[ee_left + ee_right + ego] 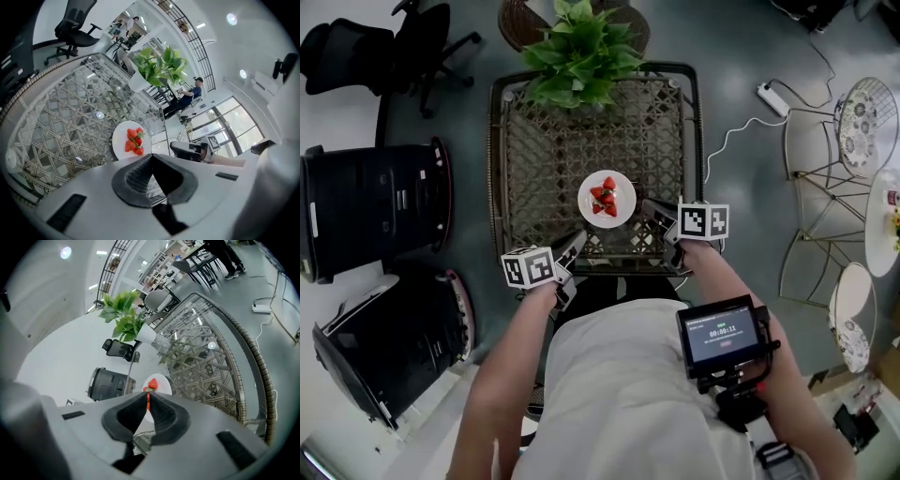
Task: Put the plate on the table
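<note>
A white plate (622, 187) with strawberries (604, 199) lies on the glass top of the wicker table (544, 141), near its front edge. My left gripper (571, 247) is at the front edge, just below and left of the plate, its jaws shut with nothing between them. My right gripper (652, 209) sits close to the plate's right rim, jaws closed to a thin slit. In the left gripper view the plate (121, 137) lies beyond the shut tips (151, 156). In the right gripper view the plate (162, 380) shows just past the tips (147, 397).
A potted plant (581, 47) stands at the table's far edge. Two black bins (375, 206) are on the left, an office chair (394, 47) at the back left. White wire chairs (862, 122) and a power strip (772, 98) are to the right.
</note>
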`<state>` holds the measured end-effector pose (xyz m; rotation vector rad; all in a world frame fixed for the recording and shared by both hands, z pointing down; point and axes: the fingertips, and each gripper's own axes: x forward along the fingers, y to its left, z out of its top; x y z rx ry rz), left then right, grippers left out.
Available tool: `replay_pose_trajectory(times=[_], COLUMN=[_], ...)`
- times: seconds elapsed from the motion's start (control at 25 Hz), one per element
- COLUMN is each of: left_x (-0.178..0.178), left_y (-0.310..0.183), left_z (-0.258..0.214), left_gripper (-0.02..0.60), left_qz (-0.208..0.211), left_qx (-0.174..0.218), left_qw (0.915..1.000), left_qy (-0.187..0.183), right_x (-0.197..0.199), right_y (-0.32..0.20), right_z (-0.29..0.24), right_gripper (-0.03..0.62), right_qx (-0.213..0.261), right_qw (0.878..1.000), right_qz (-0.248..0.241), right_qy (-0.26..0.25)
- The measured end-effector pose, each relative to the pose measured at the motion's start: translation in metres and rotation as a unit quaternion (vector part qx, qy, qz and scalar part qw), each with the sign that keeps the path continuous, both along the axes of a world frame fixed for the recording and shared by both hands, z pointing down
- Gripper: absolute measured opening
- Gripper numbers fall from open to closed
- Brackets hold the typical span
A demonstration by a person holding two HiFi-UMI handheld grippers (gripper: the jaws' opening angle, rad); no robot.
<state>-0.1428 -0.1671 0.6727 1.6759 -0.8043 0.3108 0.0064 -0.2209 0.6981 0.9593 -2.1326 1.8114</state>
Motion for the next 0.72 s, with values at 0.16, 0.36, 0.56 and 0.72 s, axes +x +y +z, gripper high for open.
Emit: replay_pose_trajectory(times=[0.16, 0.36, 0.56, 0.72], left_x=[0.007, 0.003, -0.002, -0.001], left_y=[0.003, 0.011, 0.021, 0.029], left_z=[-0.022, -0.050, -0.077, -0.100], left_gripper=[0.003, 0.003, 0.003, 0.003], left_qz=[-0.005, -0.026, -0.018, 0.013], left_qx=[0.043, 0.094, 0.127, 0.178], left_qw=[0.9991, 0.9952, 0.9916, 0.9838], left_qy=[-0.003, 0.002, 0.016, 0.008], right_x=[-0.002, -0.006, -0.013, -0.017], right_y=[0.010, 0.026, 0.036, 0.053], right_z=[-0.012, -0.036, -0.074, -0.096], right_gripper=[0.021, 0.021, 0.020, 0.021], right_qx=[0.012, 0.038, 0.078, 0.119], right_qw=[1.000, 0.999, 0.996, 0.991], right_qz=[-0.008, -0.020, -0.023, -0.049], right_qy=[-0.017, -0.027, -0.045, -0.026])
